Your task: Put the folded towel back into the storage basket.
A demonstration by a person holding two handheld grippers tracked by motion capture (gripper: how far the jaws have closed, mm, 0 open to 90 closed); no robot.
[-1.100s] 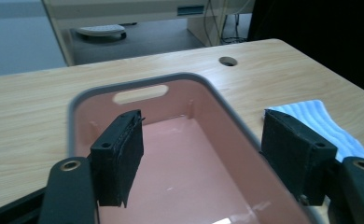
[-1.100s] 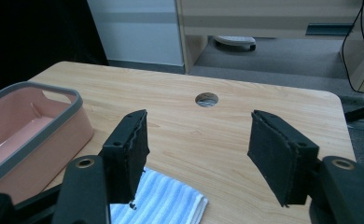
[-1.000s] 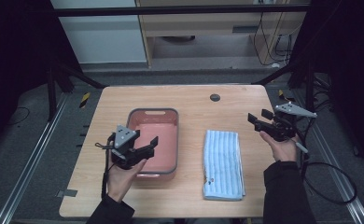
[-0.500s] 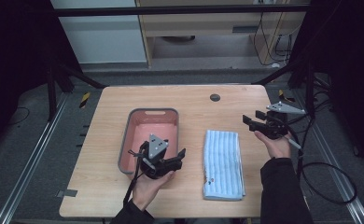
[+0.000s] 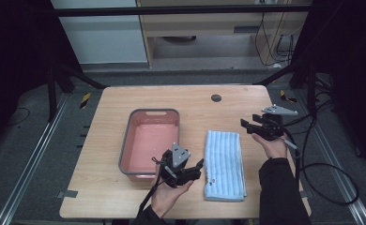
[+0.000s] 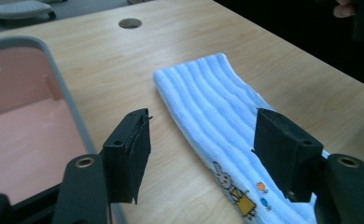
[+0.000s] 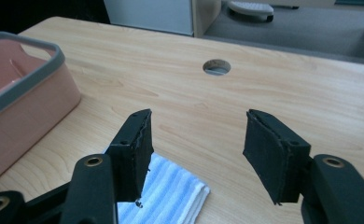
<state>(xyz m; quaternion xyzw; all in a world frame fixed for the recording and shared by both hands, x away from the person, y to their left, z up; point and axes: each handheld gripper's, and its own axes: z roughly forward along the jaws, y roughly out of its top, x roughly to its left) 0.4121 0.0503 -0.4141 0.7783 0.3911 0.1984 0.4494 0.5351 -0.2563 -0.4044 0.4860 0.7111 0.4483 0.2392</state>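
Note:
A folded blue-and-white striped towel (image 5: 224, 161) lies lengthwise on the wooden table, right of a pink tub with a grey rim (image 5: 154, 111). My left gripper (image 5: 199, 165) hovers at the tub's near right corner and points at the towel's near half. It is open and its jaws have just been closing a little, with nothing gripped. In the left gripper view the towel (image 6: 208, 107) lies on the table beyond the open gripper (image 6: 203, 154). My right gripper (image 5: 245, 125) is open above the table by the towel's far right corner (image 7: 171, 196).
A round cable hole (image 5: 216, 98) sits in the table's far middle. The tub (image 7: 26, 102) looks empty inside. Cables trail off the table's right side. Dark frame rails and floor surround the table.
The left gripper has moved right and down, from over the tub to its near right corner beside the towel. The right gripper has sunk slightly toward the towel's far corner.

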